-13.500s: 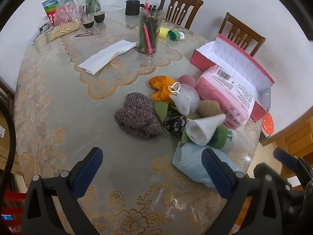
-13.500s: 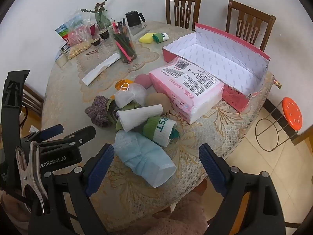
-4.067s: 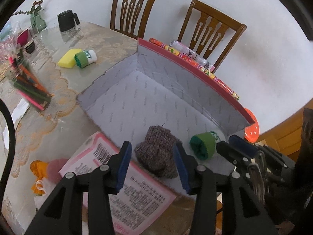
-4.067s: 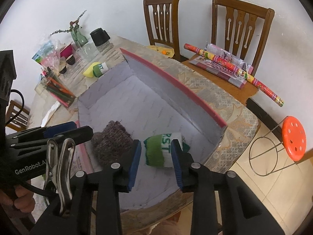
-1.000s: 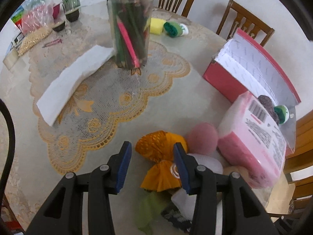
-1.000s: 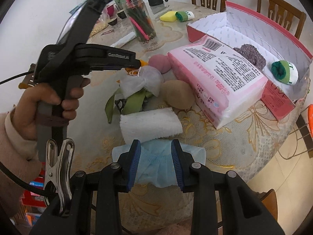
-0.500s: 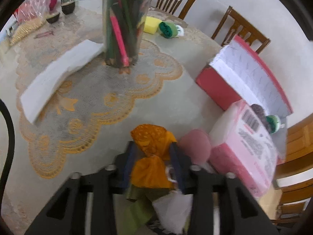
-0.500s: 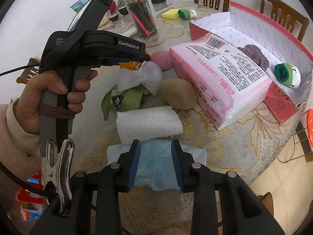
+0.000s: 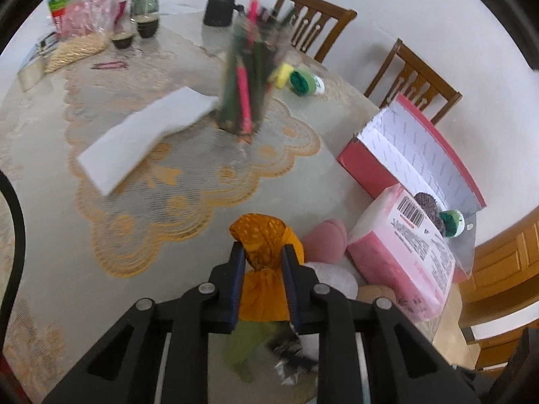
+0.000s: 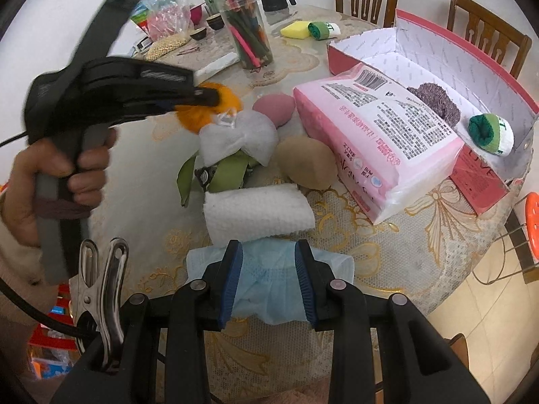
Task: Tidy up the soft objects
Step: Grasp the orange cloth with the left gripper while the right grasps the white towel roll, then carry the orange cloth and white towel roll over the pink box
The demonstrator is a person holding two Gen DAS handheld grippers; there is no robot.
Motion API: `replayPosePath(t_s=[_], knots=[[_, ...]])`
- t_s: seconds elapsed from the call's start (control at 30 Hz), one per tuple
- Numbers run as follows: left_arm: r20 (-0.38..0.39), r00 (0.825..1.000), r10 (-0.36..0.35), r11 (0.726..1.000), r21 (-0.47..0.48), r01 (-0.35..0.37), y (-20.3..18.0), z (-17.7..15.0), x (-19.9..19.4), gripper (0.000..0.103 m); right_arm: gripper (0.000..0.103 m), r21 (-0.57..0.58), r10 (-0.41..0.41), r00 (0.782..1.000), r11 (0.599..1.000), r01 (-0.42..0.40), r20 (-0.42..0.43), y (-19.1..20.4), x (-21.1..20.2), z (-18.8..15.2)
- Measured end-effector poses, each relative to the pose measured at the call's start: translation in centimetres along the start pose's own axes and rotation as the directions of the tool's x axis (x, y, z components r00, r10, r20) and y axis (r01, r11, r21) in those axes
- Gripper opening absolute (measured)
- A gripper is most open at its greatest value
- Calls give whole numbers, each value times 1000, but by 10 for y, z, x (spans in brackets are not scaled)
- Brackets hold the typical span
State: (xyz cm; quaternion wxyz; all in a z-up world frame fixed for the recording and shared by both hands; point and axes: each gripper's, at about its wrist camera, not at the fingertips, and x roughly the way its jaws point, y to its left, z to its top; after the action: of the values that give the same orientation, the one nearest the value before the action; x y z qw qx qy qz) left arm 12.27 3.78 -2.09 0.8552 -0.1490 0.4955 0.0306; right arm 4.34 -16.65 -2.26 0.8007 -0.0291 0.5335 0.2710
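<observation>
My left gripper (image 9: 262, 249) has an orange cloth bow (image 9: 261, 235) between its jaws, which are closing, and the pads press on it. The right wrist view shows that gripper (image 10: 215, 96) held in a hand above the pile, with the orange cloth (image 10: 209, 114) at its tip. My right gripper (image 10: 268, 247) is shut on the middle of a light blue face mask (image 10: 269, 269) near the table's front edge. Behind the mask lie a rolled white towel (image 10: 256, 212), a white bow (image 10: 239, 138), green cloth (image 10: 229, 171), and a pink puff (image 10: 273, 107) and a beige one (image 10: 310, 161). The red box (image 10: 471, 175) holds a knit hat (image 10: 434, 97) and a green sock roll (image 10: 490, 131).
A pink tissue pack (image 10: 380, 128) leans on the box's near side. A pencil jar (image 10: 249, 37), a folded white cloth (image 9: 148, 138), a yellow sponge (image 10: 294, 28) and another green roll (image 10: 321, 30) stand farther back. Chairs line the far side, and an orange stool (image 10: 532, 219) stands off the table's right edge.
My left gripper has closed on the orange cloth bow and risen a little with it. The right gripper has stayed on the blue mask.
</observation>
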Motion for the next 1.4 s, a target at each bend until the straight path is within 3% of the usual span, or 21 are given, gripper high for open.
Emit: replayPosePath(t_s=[0.13, 0.2, 0.67, 0.7, 0.9, 1.03, 1.4], knots=[[25, 1000, 5, 999, -33, -4, 12, -9, -23, 23, 55, 13, 28, 1000, 1000, -28, 11, 2, 0, 6], [34, 999, 14, 999, -43, -13, 17, -15, -32, 23, 59, 6, 31, 999, 1000, -31, 20, 5, 1, 10], [33, 999, 42, 993, -111, -38, 44, -60, -71, 23, 59, -99, -25, 999, 995, 21, -35, 36, 35, 23], [33, 999, 43, 993, -114, -39, 44, -62, -72, 23, 58, -93, -32, 999, 995, 29, -37, 35, 35, 22], [45, 998, 51, 992, -121, -45, 47, -74, -84, 23, 21, -41, -17, 1000, 999, 16, -23, 26, 32, 23], [56, 997, 46, 990, -132, -39, 48, -79, -91, 23, 6, -63, 1, 1000, 998, -1, -9, 32, 28, 22], [99, 993, 63, 988, -146, -48, 49, -90, -117, 23, 4, -160, 82, 994, 985, -69, 75, 60, -5, 24]])
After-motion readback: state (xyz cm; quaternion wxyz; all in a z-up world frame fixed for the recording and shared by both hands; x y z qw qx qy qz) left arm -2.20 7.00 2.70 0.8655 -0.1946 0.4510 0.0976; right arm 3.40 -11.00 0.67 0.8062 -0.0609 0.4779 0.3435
